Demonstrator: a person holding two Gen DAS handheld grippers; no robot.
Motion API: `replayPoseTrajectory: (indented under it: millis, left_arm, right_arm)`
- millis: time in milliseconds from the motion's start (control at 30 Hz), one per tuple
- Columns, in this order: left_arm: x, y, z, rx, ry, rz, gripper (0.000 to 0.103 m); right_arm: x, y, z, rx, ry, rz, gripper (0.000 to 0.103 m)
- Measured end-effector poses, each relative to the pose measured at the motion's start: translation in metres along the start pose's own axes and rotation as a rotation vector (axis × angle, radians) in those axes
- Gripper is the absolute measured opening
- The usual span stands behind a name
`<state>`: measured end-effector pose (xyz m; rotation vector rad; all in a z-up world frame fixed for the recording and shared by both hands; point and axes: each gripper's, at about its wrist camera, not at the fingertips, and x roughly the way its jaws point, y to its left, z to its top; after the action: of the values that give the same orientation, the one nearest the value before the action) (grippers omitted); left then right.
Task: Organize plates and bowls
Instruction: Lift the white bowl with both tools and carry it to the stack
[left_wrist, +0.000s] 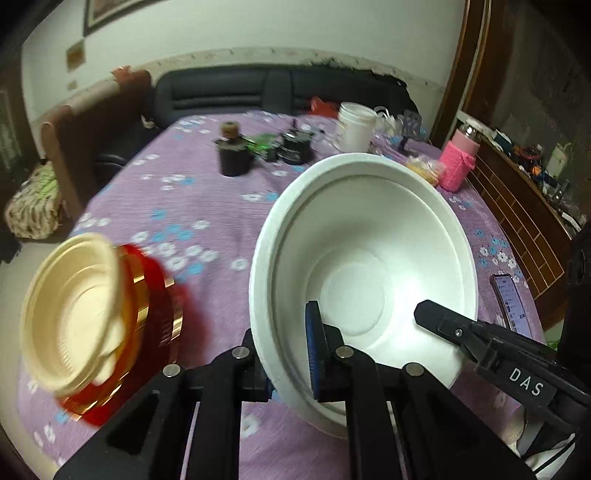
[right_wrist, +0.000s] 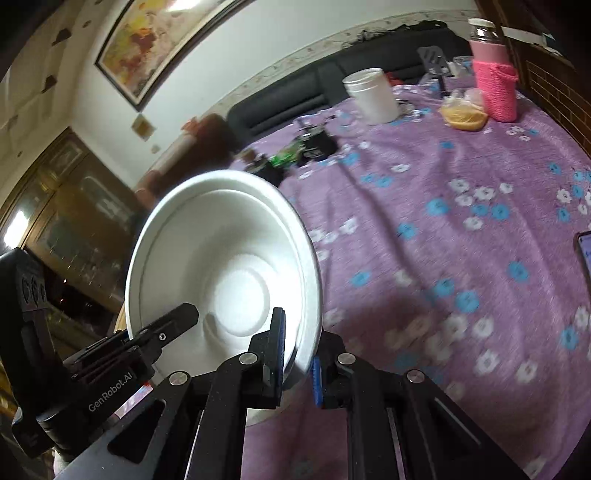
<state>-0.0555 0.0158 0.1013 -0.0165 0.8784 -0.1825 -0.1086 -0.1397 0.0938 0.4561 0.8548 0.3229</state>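
White foam bowl (left_wrist: 364, 266) pinched by both grippers, seemingly airborne

A purple flowered cloth covers the counter (left_wrist: 207, 206). At upper right of the frame stand a white jar (left_wrist: 355, 127) and a pink-sleeved bottle (left_wrist: 460, 158); a phone (left_wrist: 513, 306) lies at right.

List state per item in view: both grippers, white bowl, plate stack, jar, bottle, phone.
left gripper: shut on the white bowl's rim
right gripper: shut on the opposite rim
white bowl: lifted, tilted, empty
cream plates: stacked on red plates, blurred
white jar: upright, lid on
pink-sleeved bottle: upright
phone: screen lit
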Motion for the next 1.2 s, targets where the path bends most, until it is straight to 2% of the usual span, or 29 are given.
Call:
replayPoseTrajectory:
  millis: [200,433,600,800,1033,1200]
  left_arm:
    - [-0.047,0.03,-0.025,-0.035,-0.087,0.067,0.012]
    - [-0.08,0.067,-0.037,-0.087,-0.158,0.13,0.014]
    - [-0.089,0.094,-0.041,-0.127,-0.175,0.163,0.02]
    - [-0.093,0.127,-0.035,-0.169,-0.187,0.193,0.022]
    - [-0.109,0.168,-0.026,-0.238,-0.201,0.266,0.024]
    - [-0.12,0.194,-0.028,-0.281,-0.208,0.325,0.024]
  right_arm:
    - [-0.009,0.047,-0.019,-0.081,-0.009,0.036,0.013]
    - [-0.006,0.1,-0.028,-0.172,-0.002,0.068,0.014]
    - [0.01,0.132,-0.028,-0.221,0.013,0.079,0.014]
    - [0.035,0.161,-0.017,-0.251,0.035,0.095,0.014]
    - [0.062,0.211,-0.008,-0.349,0.038,0.18,0.014]
    - [0.094,0.237,-0.005,-0.394,0.089,0.251,0.014]
